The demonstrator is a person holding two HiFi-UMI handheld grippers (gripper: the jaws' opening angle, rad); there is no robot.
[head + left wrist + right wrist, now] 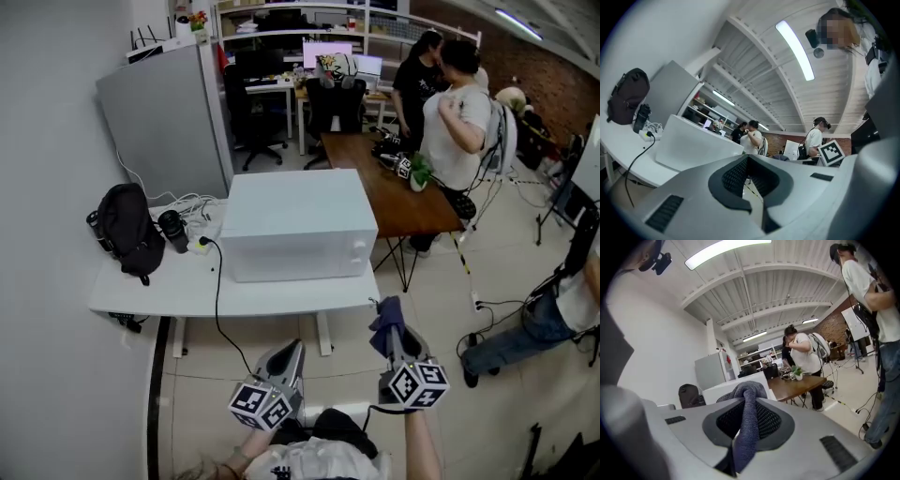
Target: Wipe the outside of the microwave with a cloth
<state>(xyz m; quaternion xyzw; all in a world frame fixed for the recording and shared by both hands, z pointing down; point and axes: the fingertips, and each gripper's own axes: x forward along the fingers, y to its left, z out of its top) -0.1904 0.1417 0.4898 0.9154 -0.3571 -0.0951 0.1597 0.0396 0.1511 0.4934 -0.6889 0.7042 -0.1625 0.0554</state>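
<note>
A white microwave (pixel 298 225) stands on a white table (pixel 169 286), its power cord running off the left side. It also shows in the left gripper view as a white microwave (pixel 693 140) and in the right gripper view as a white box (pixel 736 384) beyond the jaws. My right gripper (pixel 390 330) is shut on a dark blue cloth (pixel 386 321), short of the table's front edge; the cloth (pixel 746 427) hangs pinched between the jaws. My left gripper (pixel 286 354) is shut and holds nothing, also below the table edge.
A black backpack (pixel 127 228) and a dark bottle (pixel 173 231) sit on the table's left end with cables. Behind stand a grey cabinet (pixel 164 117), a brown table (pixel 394 183) and two people (pixel 450 112). Another person (pixel 553 314) is at the right.
</note>
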